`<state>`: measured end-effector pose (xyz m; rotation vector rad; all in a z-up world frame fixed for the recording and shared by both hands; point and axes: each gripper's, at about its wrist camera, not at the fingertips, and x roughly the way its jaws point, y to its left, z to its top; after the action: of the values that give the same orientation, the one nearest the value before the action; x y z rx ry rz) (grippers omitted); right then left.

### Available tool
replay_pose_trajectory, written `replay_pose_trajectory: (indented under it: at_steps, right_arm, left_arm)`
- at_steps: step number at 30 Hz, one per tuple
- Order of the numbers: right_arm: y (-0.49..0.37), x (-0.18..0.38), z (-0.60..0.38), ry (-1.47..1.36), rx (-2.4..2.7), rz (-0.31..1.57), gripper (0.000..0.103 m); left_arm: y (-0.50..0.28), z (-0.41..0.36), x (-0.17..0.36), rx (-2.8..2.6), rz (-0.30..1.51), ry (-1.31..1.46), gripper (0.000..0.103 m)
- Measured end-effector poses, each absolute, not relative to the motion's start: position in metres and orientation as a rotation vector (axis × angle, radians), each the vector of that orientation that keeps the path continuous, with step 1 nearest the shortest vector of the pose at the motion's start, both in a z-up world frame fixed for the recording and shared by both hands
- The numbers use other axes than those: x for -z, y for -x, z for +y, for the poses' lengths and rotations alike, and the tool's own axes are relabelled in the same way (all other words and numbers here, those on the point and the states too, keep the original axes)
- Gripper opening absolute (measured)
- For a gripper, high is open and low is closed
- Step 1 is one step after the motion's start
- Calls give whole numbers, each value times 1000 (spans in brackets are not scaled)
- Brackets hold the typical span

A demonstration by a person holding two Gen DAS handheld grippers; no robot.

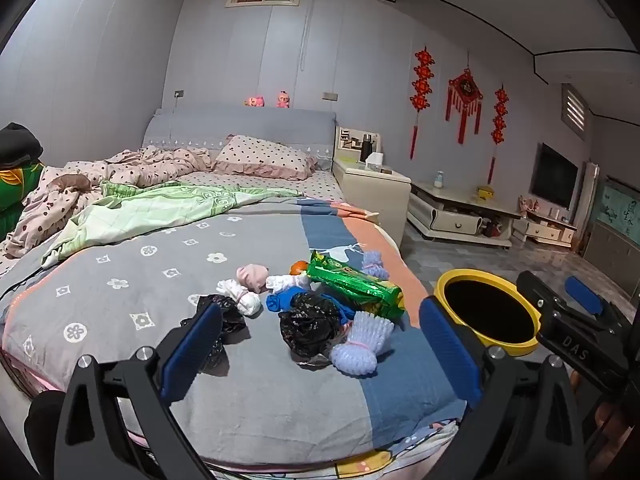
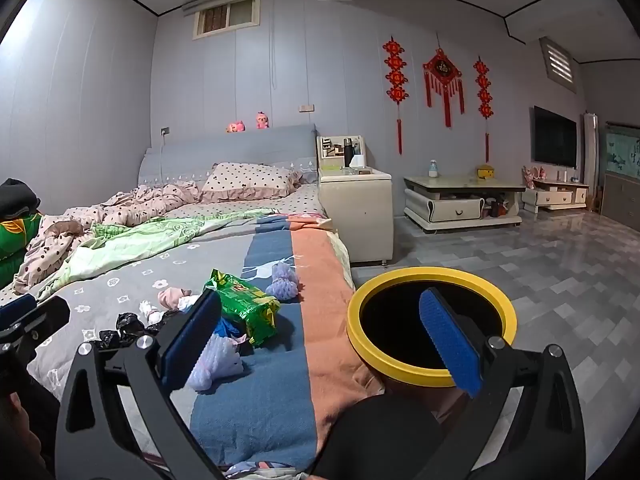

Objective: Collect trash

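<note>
Trash (image 1: 320,304) lies on the bed (image 1: 120,280) ahead of both wide-open, empty tongs, green wrapper (image 1: 356,290) angled toward the bin (image 1: 490,310).

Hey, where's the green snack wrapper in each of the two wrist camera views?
Left wrist: the green snack wrapper lies right of centre on the bed, in the trash pile.
Right wrist: it lies left of centre, just past the left blue pad.
Shared landmark: the yellow-rimmed bin stands to its right in both.
</note>
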<state>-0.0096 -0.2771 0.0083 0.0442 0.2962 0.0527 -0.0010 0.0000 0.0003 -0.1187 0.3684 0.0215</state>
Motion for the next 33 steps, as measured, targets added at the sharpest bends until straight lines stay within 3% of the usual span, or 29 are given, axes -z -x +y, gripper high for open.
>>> replay_pose_trajectory:
  at_steps: [33]
  right_arm:
    - [6,-6,-275,-40,-58,300,95]
  left_arm:
    - [2,-2,-3,-21,377,137,95]
